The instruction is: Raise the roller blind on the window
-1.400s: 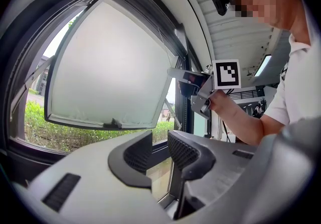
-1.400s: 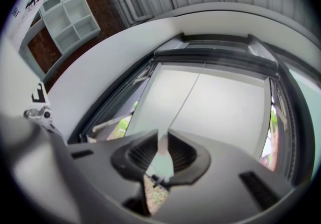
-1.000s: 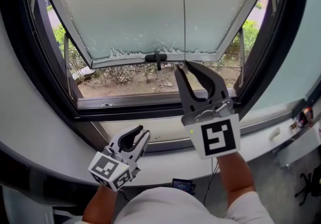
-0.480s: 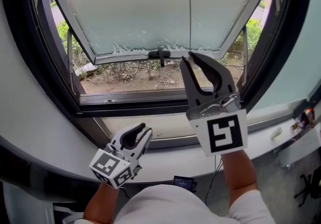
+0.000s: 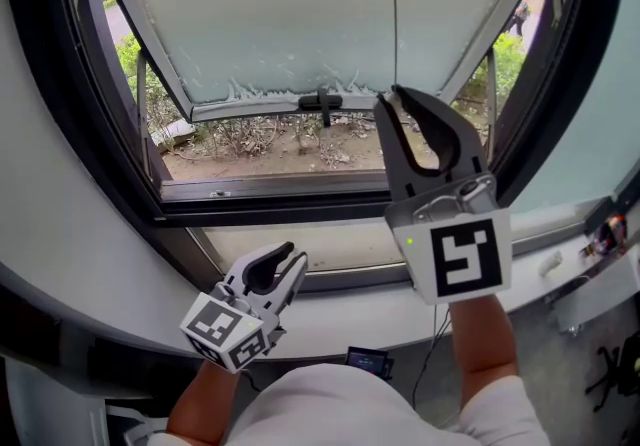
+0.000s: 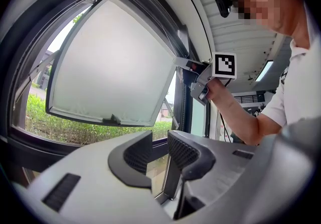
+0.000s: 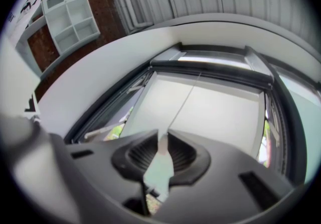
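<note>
A thin pull cord [image 5: 393, 14] hangs straight down in front of the pale frosted window panel [image 5: 280, 14]. My right gripper [image 5: 392, 96] is raised in front of the panel's lower edge, shut on the cord's lower end. In the right gripper view the cord [image 7: 183, 105] runs up from between the jaws of the right gripper [image 7: 161, 140] to the dark bar at the window's top. My left gripper [image 5: 290, 259] is low by the white sill, open and holding nothing; its jaws [image 6: 160, 140] show daylight between them. I cannot make out the blind's own fabric apart from the panel.
The panel's grey frame has a dark handle [image 5: 322, 102] at its bottom edge and leans outward over shrubs and bare ground. A dark window frame [image 5: 300, 196] and a white sill [image 5: 330, 319] lie below. Cables and small fittings [image 5: 600, 234] sit at the far right.
My right gripper has drifted a little to the right, still on the cord. The left gripper has hardly moved.
</note>
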A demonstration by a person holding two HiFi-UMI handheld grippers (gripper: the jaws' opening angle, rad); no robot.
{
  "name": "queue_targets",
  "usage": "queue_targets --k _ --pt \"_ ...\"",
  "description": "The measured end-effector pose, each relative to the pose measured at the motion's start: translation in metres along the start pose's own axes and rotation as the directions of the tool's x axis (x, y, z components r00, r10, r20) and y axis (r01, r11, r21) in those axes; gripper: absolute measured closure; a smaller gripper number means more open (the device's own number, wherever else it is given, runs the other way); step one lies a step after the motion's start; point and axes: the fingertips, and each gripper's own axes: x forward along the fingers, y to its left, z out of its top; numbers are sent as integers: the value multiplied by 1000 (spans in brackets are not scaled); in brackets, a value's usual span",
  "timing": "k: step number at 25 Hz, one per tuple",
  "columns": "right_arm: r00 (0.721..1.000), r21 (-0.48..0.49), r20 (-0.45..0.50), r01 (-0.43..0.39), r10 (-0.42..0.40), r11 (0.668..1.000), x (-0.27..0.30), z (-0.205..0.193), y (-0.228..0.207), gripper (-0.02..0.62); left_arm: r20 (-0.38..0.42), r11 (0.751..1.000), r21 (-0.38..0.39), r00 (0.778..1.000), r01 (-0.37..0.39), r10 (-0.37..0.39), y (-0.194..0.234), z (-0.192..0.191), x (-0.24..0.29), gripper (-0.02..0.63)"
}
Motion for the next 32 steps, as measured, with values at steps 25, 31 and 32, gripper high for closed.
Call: queue_targets --k 25,31,32 --pt "998 -76 43 56 -53 996 0 16 -8 526 -5 1000 -14 1000 11 -11 2 -4 -2 497" --pt "997 -81 45 65 -62 995 -1 15 -9 526 -7 1000 -11 1000 14 -14 1 -4 -1 497" --pt "997 -84 42 65 -61 994 -2 15 -9 526 -8 1000 -10 1000 14 -14 0 -4 -1 497"
